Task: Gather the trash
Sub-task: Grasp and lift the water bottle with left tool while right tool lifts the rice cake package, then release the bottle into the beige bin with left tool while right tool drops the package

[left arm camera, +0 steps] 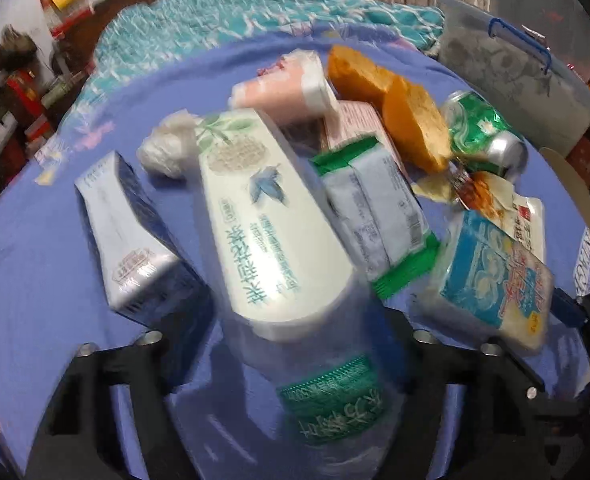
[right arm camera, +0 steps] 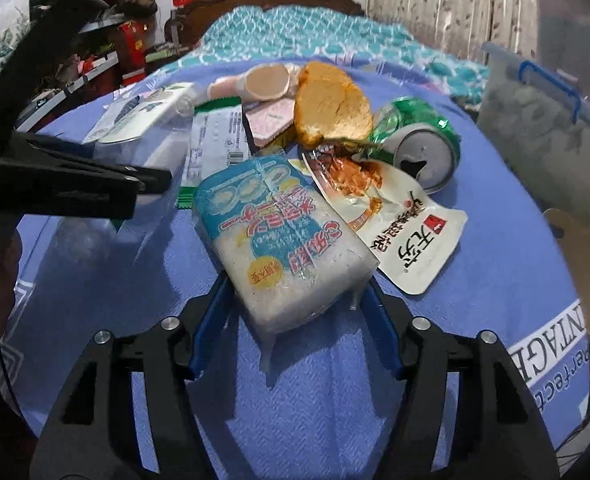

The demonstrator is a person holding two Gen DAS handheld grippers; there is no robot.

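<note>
Right gripper [right arm camera: 295, 300] clamps tissue pack [right arm camera: 279, 236]; left view adds blue carton [left arm camera: 131, 240].

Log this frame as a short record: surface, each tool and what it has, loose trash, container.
surface: blue sheet
left tool: around a clear bottle with a green label; blur hides whether it grips
right tool: pinching the near end of a blue-and-white packet
loose trash: green can, bread, white pouch, green wrapper, blue carton
container: clear bin, far right
</note>
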